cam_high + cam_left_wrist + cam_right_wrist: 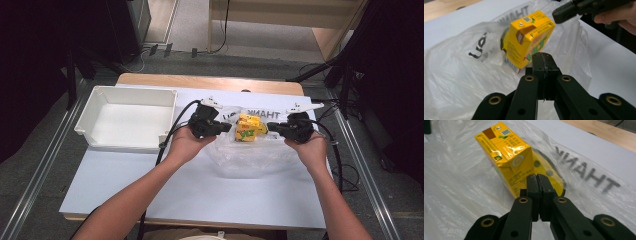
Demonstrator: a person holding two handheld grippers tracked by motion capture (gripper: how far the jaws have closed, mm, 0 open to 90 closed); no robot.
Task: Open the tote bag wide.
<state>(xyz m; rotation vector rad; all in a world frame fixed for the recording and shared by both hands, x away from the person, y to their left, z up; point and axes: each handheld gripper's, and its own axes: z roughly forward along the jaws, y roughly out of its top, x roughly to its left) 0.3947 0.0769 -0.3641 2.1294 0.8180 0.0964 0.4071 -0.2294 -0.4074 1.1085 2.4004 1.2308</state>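
- Plastic bag (250, 155), thin and see-through with black lettering, lies on the white worktop (200, 195) to the right of a white tray (95, 107).
- Its upper edges are drawn up on both sides, one toward each gripper.
- Yellow carton (247, 127) sits inside the bag, tilted, between the two grippers in the high view.
- Left gripper (543, 62) has its jaws pressed fully together; in the left gripper view the tips sit right at the bag film, just in front of the carton's lower corner. Whether a fold of film is pinched between them cannot be told.
- Right gripper (539, 185) likewise has its jaws closed tight, the tips against the bag close to the carton's lower edge; a pinch on the film cannot be confirmed here either.
- In the left gripper view, the right gripper appears at the top right, held in a hand (621, 16), with its tip at the bag's raised edge just beside the carton's top.
- Behind the carton, something dark green with yellow shows through the film; it is too hidden to tell what it is.
- Both forearms come in from the bottom of the high view, one to each side of the bag.
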